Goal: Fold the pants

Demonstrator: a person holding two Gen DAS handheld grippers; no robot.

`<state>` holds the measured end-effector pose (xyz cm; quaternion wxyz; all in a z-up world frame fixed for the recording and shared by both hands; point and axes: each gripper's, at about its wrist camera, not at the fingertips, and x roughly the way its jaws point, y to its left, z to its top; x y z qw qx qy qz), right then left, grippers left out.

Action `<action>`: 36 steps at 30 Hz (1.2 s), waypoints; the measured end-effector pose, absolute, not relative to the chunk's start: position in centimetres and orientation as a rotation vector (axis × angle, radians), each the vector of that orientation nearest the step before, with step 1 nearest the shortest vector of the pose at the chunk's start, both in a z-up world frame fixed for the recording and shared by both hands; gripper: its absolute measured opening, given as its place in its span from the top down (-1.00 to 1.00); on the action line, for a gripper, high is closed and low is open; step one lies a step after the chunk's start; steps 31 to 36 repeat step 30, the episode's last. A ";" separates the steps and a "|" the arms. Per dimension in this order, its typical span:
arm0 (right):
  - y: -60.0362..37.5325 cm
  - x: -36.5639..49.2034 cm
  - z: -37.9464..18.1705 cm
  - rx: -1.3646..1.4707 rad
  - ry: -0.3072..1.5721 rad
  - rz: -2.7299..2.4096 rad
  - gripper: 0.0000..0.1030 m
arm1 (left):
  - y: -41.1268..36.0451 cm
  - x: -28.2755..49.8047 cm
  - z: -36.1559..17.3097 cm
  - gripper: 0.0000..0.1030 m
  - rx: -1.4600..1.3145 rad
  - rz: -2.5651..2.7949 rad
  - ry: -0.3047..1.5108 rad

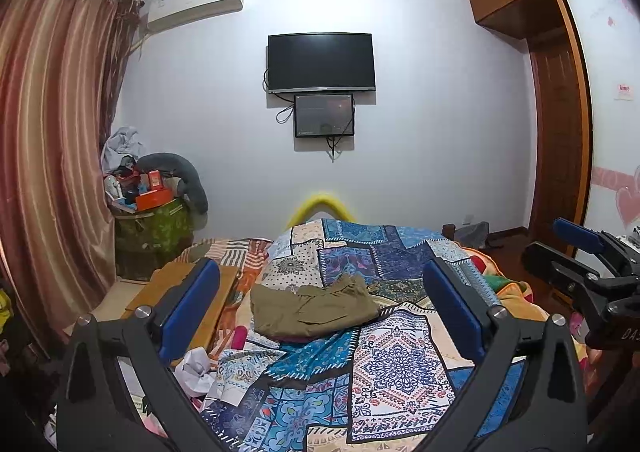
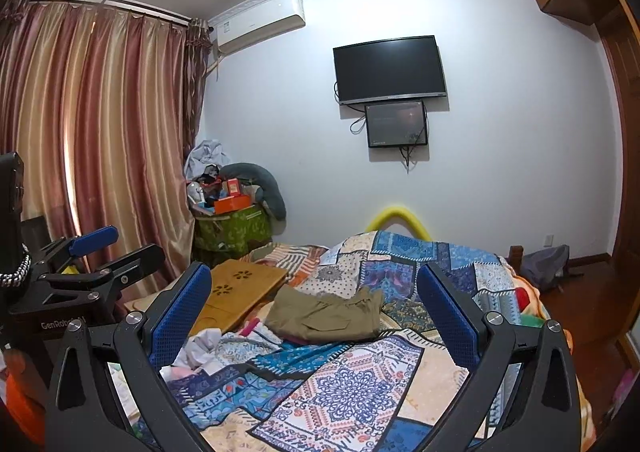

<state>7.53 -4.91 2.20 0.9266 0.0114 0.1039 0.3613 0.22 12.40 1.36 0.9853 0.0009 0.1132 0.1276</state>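
Wardrobe [image 1: 576, 100] at three o'clock, cut by the frame edge. Curtain [image 2: 80, 124] at nine o'clock, likewise cropped. Small screen [image 1: 324, 115] under the television, picture too dim to read. Bed's foot end behind the patterned quilt [image 2: 400, 264], hidden.

Both grippers are raised, level and side by side. The left gripper [image 1: 320, 308] has its 2 blue-padded fingers spread wide, holding nothing; the right gripper [image 2: 314, 312] is likewise.
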 end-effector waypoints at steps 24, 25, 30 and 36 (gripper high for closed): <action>-5.0 7.4 2.1 0.030 0.212 0.747 -0.98 | 12.6 -0.3 1.4 -0.99 -0.008 0.246 0.220; -5.0 7.5 2.1 0.031 0.213 0.748 -0.98 | 12.6 -0.3 1.4 -0.99 -0.007 0.244 0.222; -4.9 7.4 2.1 0.032 0.214 0.749 -0.98 | 12.6 -0.2 1.4 -0.99 -0.010 0.236 0.228; -4.9 7.4 2.1 0.032 0.214 0.749 -0.98 | 12.6 -0.2 1.4 -0.99 -0.010 0.236 0.228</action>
